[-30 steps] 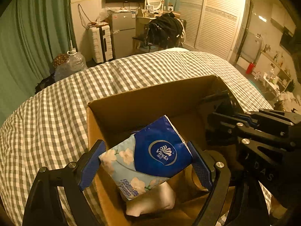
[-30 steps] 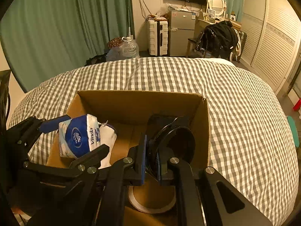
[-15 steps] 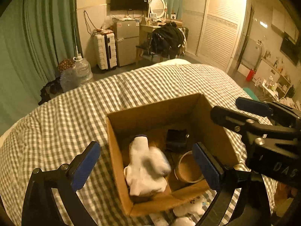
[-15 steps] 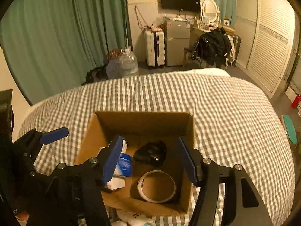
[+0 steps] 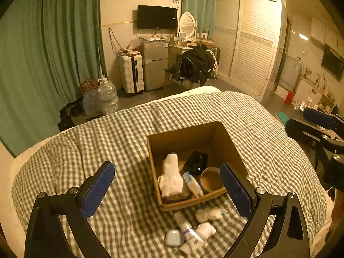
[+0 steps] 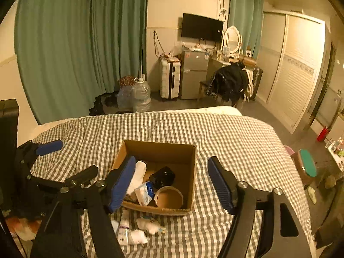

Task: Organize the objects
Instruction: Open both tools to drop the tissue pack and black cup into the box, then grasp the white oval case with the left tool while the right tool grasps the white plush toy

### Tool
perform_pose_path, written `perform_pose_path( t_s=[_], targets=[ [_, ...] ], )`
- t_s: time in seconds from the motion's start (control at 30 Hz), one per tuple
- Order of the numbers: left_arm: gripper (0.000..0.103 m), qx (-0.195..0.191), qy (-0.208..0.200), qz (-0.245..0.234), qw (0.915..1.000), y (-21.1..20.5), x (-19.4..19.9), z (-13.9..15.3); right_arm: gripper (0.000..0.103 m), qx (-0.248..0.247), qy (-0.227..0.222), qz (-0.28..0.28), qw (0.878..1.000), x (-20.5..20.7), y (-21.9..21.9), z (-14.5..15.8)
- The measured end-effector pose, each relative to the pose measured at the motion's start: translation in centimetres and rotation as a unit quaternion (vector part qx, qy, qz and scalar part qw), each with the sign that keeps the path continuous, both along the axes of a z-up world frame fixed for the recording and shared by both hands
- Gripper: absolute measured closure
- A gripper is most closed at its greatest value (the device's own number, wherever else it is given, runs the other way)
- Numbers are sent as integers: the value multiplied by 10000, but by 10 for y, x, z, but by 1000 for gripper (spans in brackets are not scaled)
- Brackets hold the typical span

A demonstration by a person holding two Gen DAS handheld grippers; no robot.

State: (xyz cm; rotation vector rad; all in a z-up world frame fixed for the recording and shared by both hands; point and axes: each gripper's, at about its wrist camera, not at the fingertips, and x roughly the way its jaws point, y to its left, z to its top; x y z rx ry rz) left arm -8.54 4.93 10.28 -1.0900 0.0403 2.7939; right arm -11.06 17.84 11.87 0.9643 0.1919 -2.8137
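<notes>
Left wrist view first: I see the wide bed with the grey-and-white checked cover (image 5: 129, 142) filling most of my picture, and on it the open brown cardboard box (image 5: 189, 135). The left hand-held gripper (image 5: 167, 187) hangs above the bed with its blue-padded jaws spread wide and nothing between them; the box only shows through the gap, well below. The right hand-held gripper (image 6: 169, 185) I read from the right wrist view: its jaws are opening, also empty, with the box (image 6: 163, 148) and its contents visible beneath them.

Inside the box, a white sock (image 5: 171, 176) lies along the left wall. Beside it, toward the middle, a blue-and-white pack of tissues (image 5: 193, 183) stands on edge. A shiny black pouch-like item (image 5: 195, 161) sits behind the pack; I cannot tell exactly what it is. A roll of brown tape (image 5: 210, 180) lies flat in the near right corner, touching the pack.

On the bed just in front of the box lie more small things: a white tube with printed lettering (image 5: 187, 230), two small white bundles of soft fabric (image 5: 209, 212) near it, and a small rounded pale-blue case (image 5: 174, 237) just beside the tube.
</notes>
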Motion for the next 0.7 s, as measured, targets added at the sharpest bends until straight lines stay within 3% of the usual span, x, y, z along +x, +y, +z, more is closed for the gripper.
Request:
perform_pose_path(
  t_s=[0.23,0.5,0.7],
  targets=[
    [2,-19,-70,152,9999,-20,28,-17,26,129,-79,80,9999,39,-7,-12],
    [2,-402,-402,293,9980,-36,29,-86,26,246,-850,10,9961,43,-9,-103],
    [2,-581,-760,403,9946,-35,29,-155,26,343,-1134,3,9930,44,-10,-163]
  ],
)
